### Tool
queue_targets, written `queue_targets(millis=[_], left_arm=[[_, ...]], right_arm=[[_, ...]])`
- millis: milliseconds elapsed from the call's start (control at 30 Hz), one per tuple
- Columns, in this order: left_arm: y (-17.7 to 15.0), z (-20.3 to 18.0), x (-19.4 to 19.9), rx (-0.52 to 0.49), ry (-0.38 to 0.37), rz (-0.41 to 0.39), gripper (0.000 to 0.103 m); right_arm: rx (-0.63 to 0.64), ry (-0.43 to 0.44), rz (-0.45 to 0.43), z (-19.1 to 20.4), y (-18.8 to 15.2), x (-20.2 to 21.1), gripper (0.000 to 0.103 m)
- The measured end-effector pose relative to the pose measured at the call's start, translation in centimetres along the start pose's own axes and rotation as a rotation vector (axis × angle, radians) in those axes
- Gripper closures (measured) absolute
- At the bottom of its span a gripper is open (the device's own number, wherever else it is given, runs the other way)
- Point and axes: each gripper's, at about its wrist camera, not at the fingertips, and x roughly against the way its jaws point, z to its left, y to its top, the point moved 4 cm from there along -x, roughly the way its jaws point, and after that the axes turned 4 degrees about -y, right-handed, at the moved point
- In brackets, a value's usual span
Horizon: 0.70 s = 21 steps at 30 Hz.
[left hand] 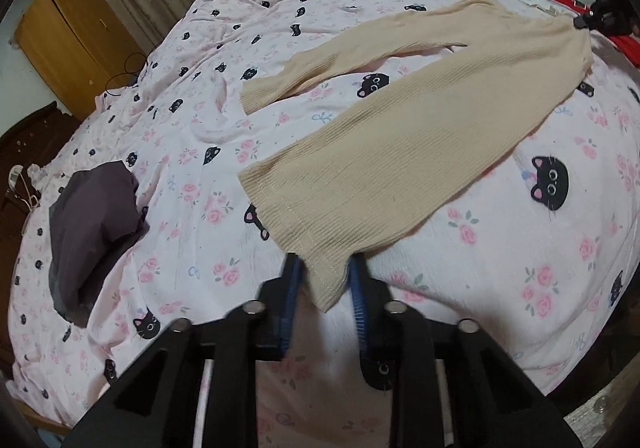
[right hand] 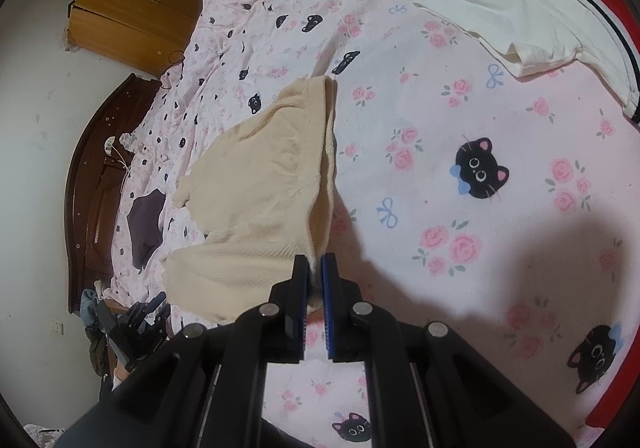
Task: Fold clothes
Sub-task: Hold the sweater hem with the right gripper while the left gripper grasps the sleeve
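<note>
over the bed (left hand: 500,248), both down-tilted claws, left claw (left hand: 326,268) and right claw (right hand: 316,268), clamp the beige trousers (left hand: 400,152).

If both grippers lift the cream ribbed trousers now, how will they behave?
Cream ribbed trousers: probably floppy, since the waistband already folds and sags near the right hand-held gripper. Likely light and stretchy, given the thin rib knit. The unheld leg would probably dangle.

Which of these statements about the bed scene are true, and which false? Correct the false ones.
1. The beige trousers lie spread on the bedsheet. True.
2. The left gripper has a leg hem between its fingers. True.
3. The right gripper is open and empty. False: it is shut on the trousers' waist end.
4. The dark garment lies on top of the trousers. False: it lies apart from them.
5. A red and white shirt lies on the bed. True.
</note>
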Motion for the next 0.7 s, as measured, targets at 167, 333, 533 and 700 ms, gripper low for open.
queue_targets(millis=[167,333,533,700], left_arm=[[0.2,0.3,0.8,0.027,-0.026,-0.017,0.099],[0.7,1.0,3.8,0.032,-0.011,-0.062,0.099],[1.4,2.8,7.2,0.081,-0.003,-0.127,0.099],[0.7,2.4,7.6,0.051,0.002,-0.102,0.099]], right_arm=[[-0.002,0.003,-0.004,0.1,0.0,0.2,0.095],[0.013,0.013,-0.005,0.5,-0.1,1.2,0.095],[0.051,0.018,0.006,1.6,-0.6,2.2,0.095],[0.063,-0.003,0.03,1.6,-1.3,2.5,0.095]])
